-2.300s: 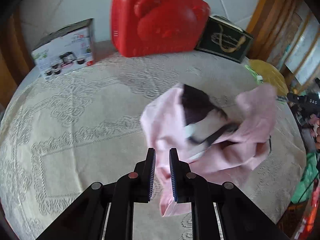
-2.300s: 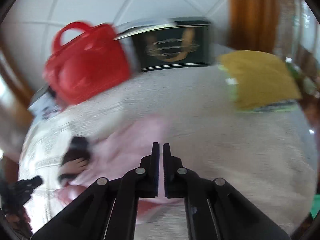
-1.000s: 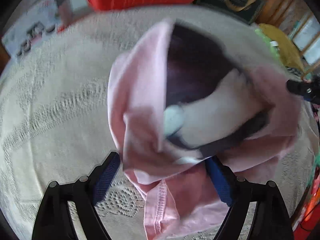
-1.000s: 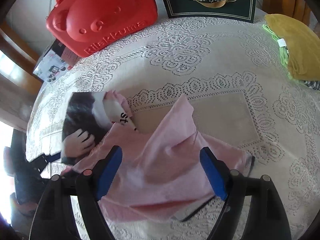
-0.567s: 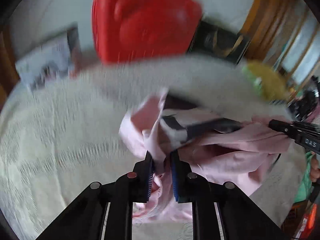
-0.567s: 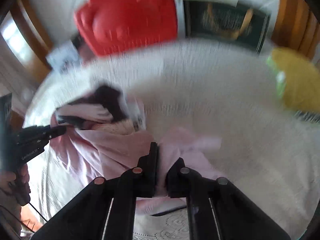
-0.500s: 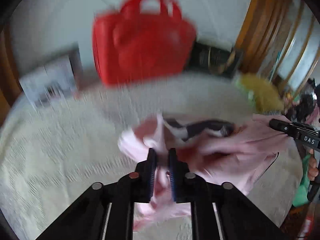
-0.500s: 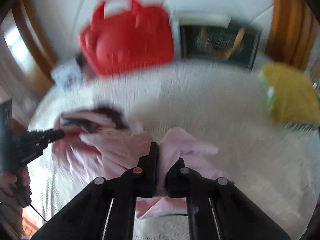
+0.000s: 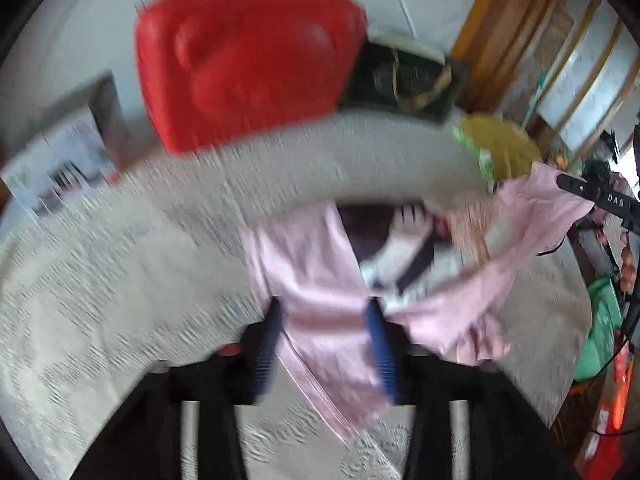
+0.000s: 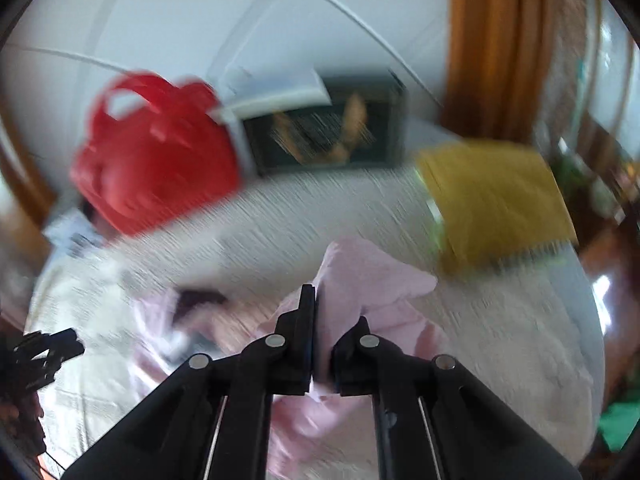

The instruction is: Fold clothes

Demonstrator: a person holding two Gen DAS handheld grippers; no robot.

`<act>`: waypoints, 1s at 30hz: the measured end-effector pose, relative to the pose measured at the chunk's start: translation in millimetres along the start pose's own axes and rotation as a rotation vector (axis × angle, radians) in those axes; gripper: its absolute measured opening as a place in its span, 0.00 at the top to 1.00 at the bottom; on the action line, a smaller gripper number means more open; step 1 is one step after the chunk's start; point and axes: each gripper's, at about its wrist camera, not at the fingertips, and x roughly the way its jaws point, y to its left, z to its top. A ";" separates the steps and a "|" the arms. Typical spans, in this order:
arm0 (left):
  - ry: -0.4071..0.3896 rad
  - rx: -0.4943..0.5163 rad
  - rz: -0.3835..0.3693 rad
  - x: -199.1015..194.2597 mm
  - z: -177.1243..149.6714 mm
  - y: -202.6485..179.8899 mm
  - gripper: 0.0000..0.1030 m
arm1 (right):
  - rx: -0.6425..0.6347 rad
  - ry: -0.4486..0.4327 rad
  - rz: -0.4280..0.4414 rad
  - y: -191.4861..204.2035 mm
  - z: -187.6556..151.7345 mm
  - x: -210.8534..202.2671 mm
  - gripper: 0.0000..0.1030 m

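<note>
Above the lace-covered round tabletop [image 9: 120, 280], your left tool [image 9: 324, 320] is opening with the crumpled pink printed cotton garment [image 9: 320, 280] loose between its pads, while your right tool [image 10: 320, 320] loosens but still pinches its far corner.

Black claws [image 9: 325, 320], blue ribbed pads [image 9: 378, 344]

Red case [image 9: 244, 60] and dark box [image 9: 404, 80] block the far edge; lace tablecloth [image 9: 100, 300] leftward lies open.
</note>
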 end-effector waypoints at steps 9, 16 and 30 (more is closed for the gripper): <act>0.131 0.069 0.050 63.1 -61.3 -43.2 0.34 | 0.188 0.057 0.029 -62.4 -52.4 -8.1 0.41; 0.138 0.088 0.128 84.7 -76.9 -63.3 0.32 | 0.182 0.116 0.014 -83.3 -66.9 -1.6 0.36; 0.070 0.051 0.203 95.0 -85.1 -80.8 0.48 | 0.069 0.208 0.057 -70.5 -72.4 70.3 0.38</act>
